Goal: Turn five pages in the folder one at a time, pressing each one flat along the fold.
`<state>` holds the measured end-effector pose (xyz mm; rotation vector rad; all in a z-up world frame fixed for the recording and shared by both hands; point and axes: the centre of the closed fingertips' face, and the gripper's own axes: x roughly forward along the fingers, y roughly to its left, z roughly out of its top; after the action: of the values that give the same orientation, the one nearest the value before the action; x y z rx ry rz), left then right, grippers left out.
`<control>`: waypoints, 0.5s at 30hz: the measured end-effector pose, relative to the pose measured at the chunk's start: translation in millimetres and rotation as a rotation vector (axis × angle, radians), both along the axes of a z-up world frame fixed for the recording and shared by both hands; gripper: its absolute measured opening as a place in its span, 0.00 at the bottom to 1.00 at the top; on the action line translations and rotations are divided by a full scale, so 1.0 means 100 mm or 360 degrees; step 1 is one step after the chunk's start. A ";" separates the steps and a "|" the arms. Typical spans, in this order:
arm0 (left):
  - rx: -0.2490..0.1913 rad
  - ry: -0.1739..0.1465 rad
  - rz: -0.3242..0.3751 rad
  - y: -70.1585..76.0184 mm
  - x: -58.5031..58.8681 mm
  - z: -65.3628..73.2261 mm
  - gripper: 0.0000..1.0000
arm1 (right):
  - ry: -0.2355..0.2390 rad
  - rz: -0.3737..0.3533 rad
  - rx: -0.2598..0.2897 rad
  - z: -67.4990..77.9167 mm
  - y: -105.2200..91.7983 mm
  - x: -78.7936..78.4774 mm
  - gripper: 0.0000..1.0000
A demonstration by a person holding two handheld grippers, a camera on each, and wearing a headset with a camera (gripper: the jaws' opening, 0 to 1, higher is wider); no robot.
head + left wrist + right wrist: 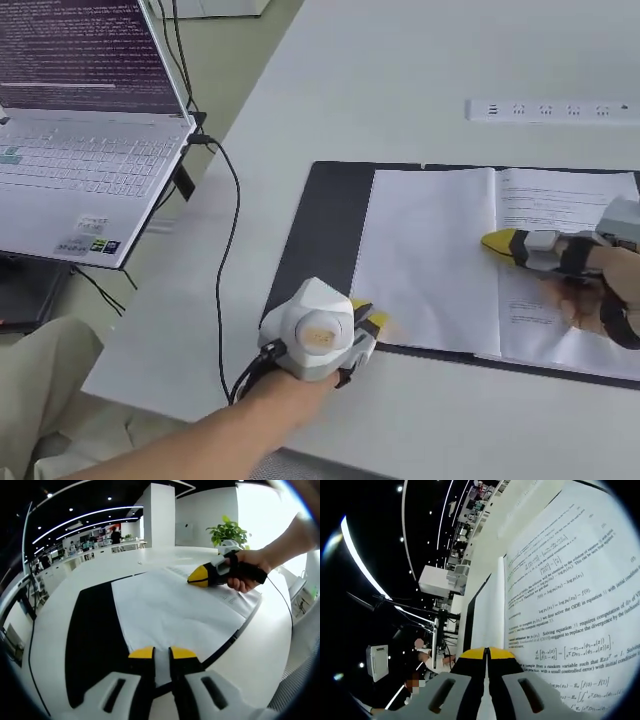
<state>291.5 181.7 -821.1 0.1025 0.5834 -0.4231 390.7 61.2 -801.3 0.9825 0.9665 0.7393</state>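
— Where's the folder?

— Just right of the laptop (90, 130), the folder (320, 230) lies open on the counter (400, 60). My left gripper (162, 653) sits at the near edge of the blank page (420, 260) — jaws a sliver apart, and I can't tell if they pinch paper.

— And the right?

— My right gripper (486, 653) has its jaws pressed together, tips on the fold (497, 310) beside the printed page (560, 200).

Right gripper (487, 653), yellow-tipped jaws pressed together, beside the fold (502, 600). Right of the jaws: printed page (560, 595) of equations. Ahead-left: blank page (489, 612), then the black folder (469, 617) edge.
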 end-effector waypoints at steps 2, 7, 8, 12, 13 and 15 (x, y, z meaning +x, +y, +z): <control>0.0001 0.0001 0.0000 0.00 0.00 0.00 0.10 | 0.0003 0.0008 0.0002 0.00 0.00 -0.04 0.00; 0.0007 0.0001 -0.0007 -0.01 -0.01 0.02 0.10 | 0.0015 0.0032 0.0008 0.00 0.00 -0.17 0.00; 0.0007 0.0001 -0.0007 -0.01 -0.01 0.02 0.10 | 0.0016 0.0036 0.0011 0.00 -0.01 -0.21 0.00; 0.0003 -0.0002 -0.0001 -0.01 -0.01 0.02 0.10 | 0.0027 0.0052 0.0018 -0.01 -0.02 -0.30 0.00; 0.0003 -0.0001 -0.0001 0.00 -0.01 0.02 0.10 | 0.0029 0.0052 0.0019 -0.01 -0.02 -0.31 0.00; 0.0003 0.0000 -0.0002 0.00 -0.01 0.02 0.10 | 0.0032 0.0058 0.0020 -0.02 -0.03 -0.35 0.00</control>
<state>290.8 181.4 -819.4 0.1046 0.5835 -0.4238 355.9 58.5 -803.2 0.9868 1.0009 0.7680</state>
